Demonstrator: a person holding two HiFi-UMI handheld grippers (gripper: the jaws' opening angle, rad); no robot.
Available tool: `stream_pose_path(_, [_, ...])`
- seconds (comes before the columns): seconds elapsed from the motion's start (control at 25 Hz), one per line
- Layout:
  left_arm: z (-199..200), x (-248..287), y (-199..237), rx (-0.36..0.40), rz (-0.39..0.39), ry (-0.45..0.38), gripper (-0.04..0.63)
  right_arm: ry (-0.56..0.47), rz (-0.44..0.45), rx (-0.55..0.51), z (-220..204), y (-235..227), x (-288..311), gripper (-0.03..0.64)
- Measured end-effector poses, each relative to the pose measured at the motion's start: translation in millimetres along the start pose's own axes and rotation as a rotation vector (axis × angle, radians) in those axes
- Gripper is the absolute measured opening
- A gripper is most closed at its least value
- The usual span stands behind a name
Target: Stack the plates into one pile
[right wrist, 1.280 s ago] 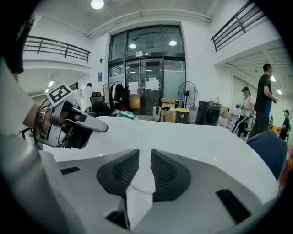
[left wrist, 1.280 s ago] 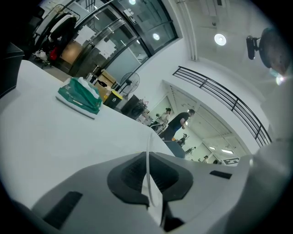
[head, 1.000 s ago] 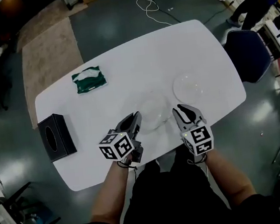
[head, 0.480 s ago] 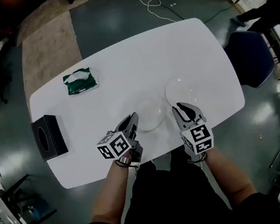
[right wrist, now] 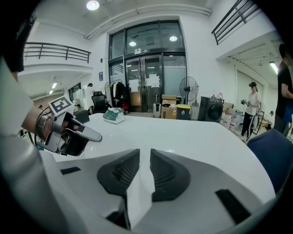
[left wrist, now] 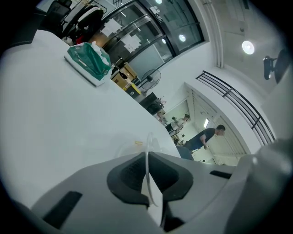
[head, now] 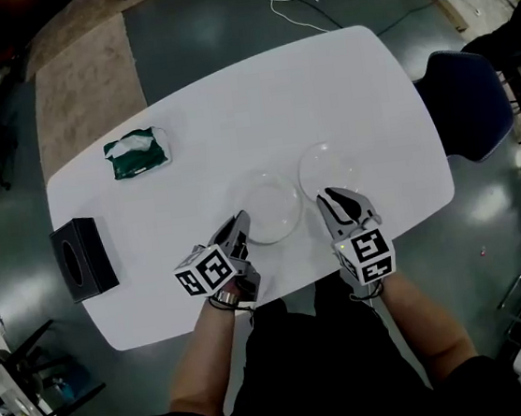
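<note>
Head view | left hand-held gripper [head: 240, 224] clamped on rim of near plate [head: 272, 206], flat on tabletop [head: 230, 112] | far plate [head: 325, 166] just beside it, up-right, directly ahead of right hand-held gripper [head: 338, 200], jaws slightly apart, empty | likely move: near plate goes up-right.

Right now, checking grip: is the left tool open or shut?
Shut: left tool pinches the clear round plastic plate by its rim.

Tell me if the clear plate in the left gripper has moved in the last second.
Yes. The clear plate in the left gripper has shifted toward the other plate, away from the green tissue pack.
</note>
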State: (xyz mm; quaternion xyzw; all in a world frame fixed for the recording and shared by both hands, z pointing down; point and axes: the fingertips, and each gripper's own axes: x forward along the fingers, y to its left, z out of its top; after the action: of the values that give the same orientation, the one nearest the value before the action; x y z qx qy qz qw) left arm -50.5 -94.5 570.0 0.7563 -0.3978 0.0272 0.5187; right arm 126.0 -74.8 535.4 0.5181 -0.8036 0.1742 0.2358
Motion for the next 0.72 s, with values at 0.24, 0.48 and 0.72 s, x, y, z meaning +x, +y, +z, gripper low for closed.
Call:
stream_pose_path(0.24, [-1, 2, 10, 0.07, 0.081, 0.012, 0.044, 0.004, 0.009, 0.002, -1, -2, 7, 0.083])
stream_pose_path(0.48, [-1, 0, 16, 0.198, 0.187, 0.025, 0.072, 0.004, 0.01, 0.003, 1, -1, 9, 0.083])
stream_pose_path(0.72, [-4, 2, 22, 0.289, 0.245, 0.041, 0.098, 0.004, 0.004, 0.006, -1, -2, 6, 0.083])
